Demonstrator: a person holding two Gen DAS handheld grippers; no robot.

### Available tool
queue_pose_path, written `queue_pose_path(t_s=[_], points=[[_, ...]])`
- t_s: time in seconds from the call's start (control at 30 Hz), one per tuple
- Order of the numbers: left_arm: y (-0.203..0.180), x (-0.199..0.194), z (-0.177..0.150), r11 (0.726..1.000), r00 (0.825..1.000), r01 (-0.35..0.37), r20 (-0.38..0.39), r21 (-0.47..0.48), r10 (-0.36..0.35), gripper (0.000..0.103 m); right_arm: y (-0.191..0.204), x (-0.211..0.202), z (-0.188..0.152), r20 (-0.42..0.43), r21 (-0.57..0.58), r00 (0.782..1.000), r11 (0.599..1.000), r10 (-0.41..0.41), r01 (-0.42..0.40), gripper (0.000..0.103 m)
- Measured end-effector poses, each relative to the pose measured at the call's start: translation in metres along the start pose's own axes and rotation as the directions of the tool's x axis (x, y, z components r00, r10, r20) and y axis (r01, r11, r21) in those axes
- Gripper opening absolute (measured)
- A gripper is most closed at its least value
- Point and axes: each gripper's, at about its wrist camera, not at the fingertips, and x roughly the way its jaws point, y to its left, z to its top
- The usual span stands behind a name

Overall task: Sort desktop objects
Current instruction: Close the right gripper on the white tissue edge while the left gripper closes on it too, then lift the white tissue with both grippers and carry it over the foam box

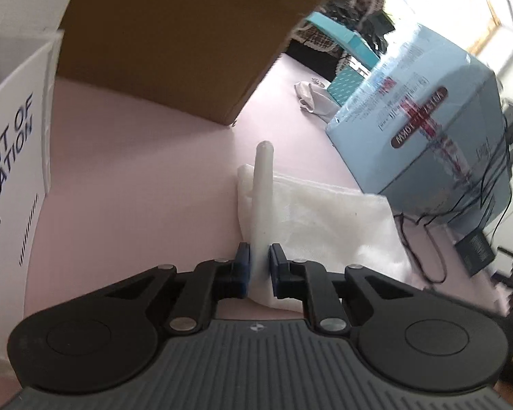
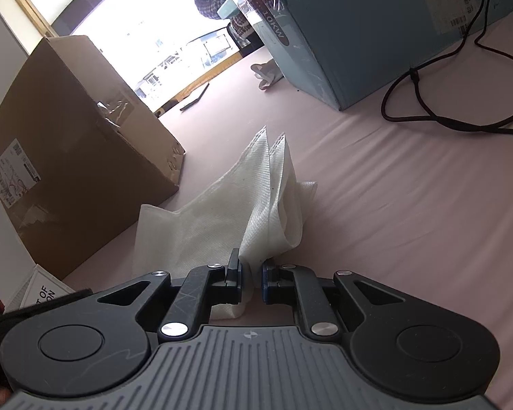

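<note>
Three boxes stand on the pink table surface (image 1: 126, 157): a brown cardboard box (image 1: 174, 34), a light blue carton (image 1: 437, 130) with a red cross label, and a white box (image 1: 13, 157) printed with dark blue letters; none of the pictures shows the inside of any of them, so their contents cannot be told. The left wrist view shows a crumpled pale item (image 1: 313, 97) lying beside the blue carton and teal boxes (image 1: 342, 44) behind it; the right wrist view shows instead a shipping label (image 2: 12, 174) on the brown box's side, a bright window (image 2: 147, 17) and a black cable (image 2: 437, 102) looped on the table in front of the blue carton. The white cloth (image 1: 325, 218) lies on the table between the brown box and the blue carton — both tools hold it. The left gripper (image 1: 258, 266) is clamped on a raised fold of the cloth, which stands up as a narrow ridge straight ahead of the jaws. The right gripper (image 2: 251, 278) is pinched closed on another edge, the fabric rising from the jaws in two pointed folds — the rest spreads flat to the left of it.
</note>
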Motion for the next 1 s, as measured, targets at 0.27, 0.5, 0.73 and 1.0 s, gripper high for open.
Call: queue_pose_path(t_s=[0.27,0.5,0.73,1.0], points=[[-0.031,-0.020,-0.012,0.976,0.988,-0.031,0.153,0.213,-0.002,0.008,0.006,-0.008,0.001,0.048,-0.020,0.999,1.000,0.021,-0.020,0.010],[-0.038,-0.042,-0.013,0.961,0.971,-0.045,0.239,0.272,-0.023,0.007,0.012,-0.021,0.003,0.120,-0.026,0.989,0.996,0.087,-0.084,0.010],[-0.040,-0.073,0.000,0.966,0.951,-0.022,0.302,0.259,-0.059,0.007,0.023,-0.036,0.005,0.170,-0.052,0.970,0.985,0.172,-0.166,0.010],[-0.035,-0.109,0.015,0.973,0.931,-0.053,0.363,0.226,-0.033,0.006,0.039,-0.052,0.004,0.194,-0.056,0.932,0.952,0.305,-0.300,0.010]])
